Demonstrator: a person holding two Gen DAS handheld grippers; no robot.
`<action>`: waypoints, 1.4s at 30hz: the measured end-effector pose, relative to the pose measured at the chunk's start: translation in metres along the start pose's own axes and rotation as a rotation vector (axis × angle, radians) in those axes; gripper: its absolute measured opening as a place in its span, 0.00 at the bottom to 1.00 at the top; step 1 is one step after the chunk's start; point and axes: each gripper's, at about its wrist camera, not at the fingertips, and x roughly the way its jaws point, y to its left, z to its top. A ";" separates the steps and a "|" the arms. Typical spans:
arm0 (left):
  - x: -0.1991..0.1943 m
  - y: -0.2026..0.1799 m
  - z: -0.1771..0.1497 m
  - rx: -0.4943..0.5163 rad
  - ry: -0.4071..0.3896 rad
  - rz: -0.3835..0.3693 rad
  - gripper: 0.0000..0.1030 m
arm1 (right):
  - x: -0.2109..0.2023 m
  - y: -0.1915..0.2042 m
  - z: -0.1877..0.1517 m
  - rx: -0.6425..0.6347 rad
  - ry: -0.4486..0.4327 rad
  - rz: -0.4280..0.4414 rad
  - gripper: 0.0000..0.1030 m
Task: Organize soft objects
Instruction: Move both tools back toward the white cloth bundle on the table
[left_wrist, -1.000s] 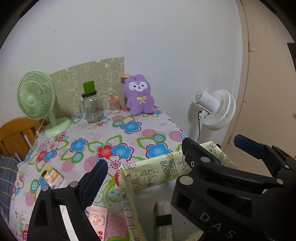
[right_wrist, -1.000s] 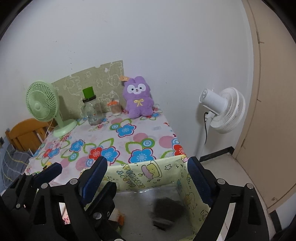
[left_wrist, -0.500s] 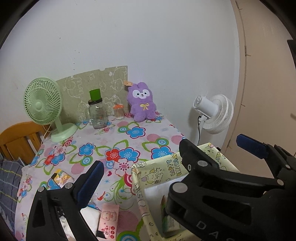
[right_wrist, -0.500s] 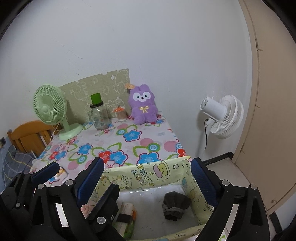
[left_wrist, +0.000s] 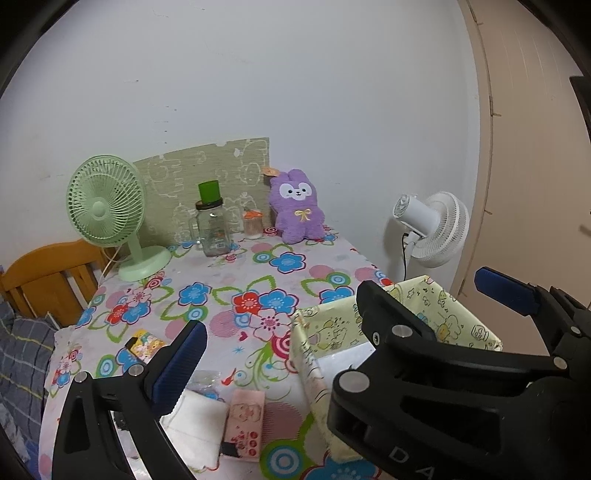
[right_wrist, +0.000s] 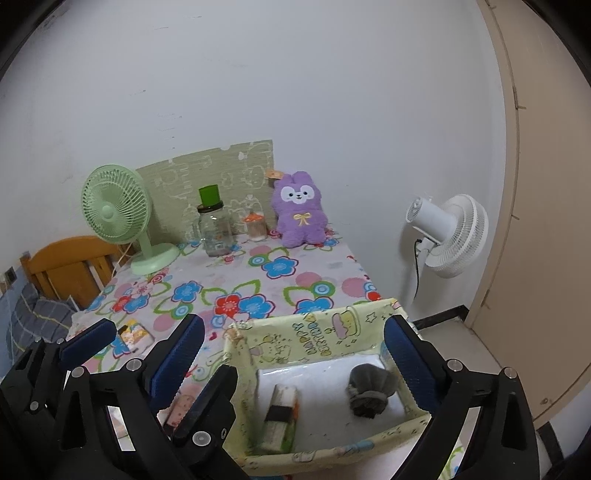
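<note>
The biggest risk, as I judge it, is the pale yellow cartoon-printed fabric storage box (right_wrist: 314, 339): its thin, floppy walls already lean and crease, so a gripper lowered carelessly could fold a side in or drag the whole box over the slippery flower-printed tablecloth (left_wrist: 229, 291) toward the table's near edge. A lesser risk is the right gripper's arm crossing the left camera's view; the 2 tools sit close together and could knock each other.

The left gripper (left_wrist: 280, 332) has its blue pads spread wide and holds nothing. The right gripper (right_wrist: 295, 343) has just been opening its jaws; they straddle the box's far wall without pressing on anything.

Inside the box lie 2 items: a grey bunched cloth bundle (right_wrist: 371, 389), wrinkled and limp, and a green and cream flat packet (right_wrist: 280, 413) with a dark band. Outside, left of the box, wait a white soft folded pad (left_wrist: 195, 424), a pink printed flat pack (left_wrist: 245, 421) and a small yellow cartoon pack (left_wrist: 146, 343). The thin packs lie flat, so pads could slide off them or pinch the tablecloth instead.

The fluffy purple plush rabbit (left_wrist: 297, 210) sits upright, well apart, at the far wall.
</note>
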 end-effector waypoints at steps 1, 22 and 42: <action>-0.002 0.002 -0.001 -0.001 -0.001 0.003 0.98 | -0.002 0.002 -0.002 -0.001 -0.001 0.002 0.97; -0.029 0.041 -0.028 -0.032 -0.002 0.034 0.98 | -0.018 0.049 -0.025 -0.046 0.002 0.036 0.97; -0.027 0.077 -0.061 -0.063 0.039 0.068 0.98 | -0.009 0.089 -0.053 -0.090 0.048 0.124 0.97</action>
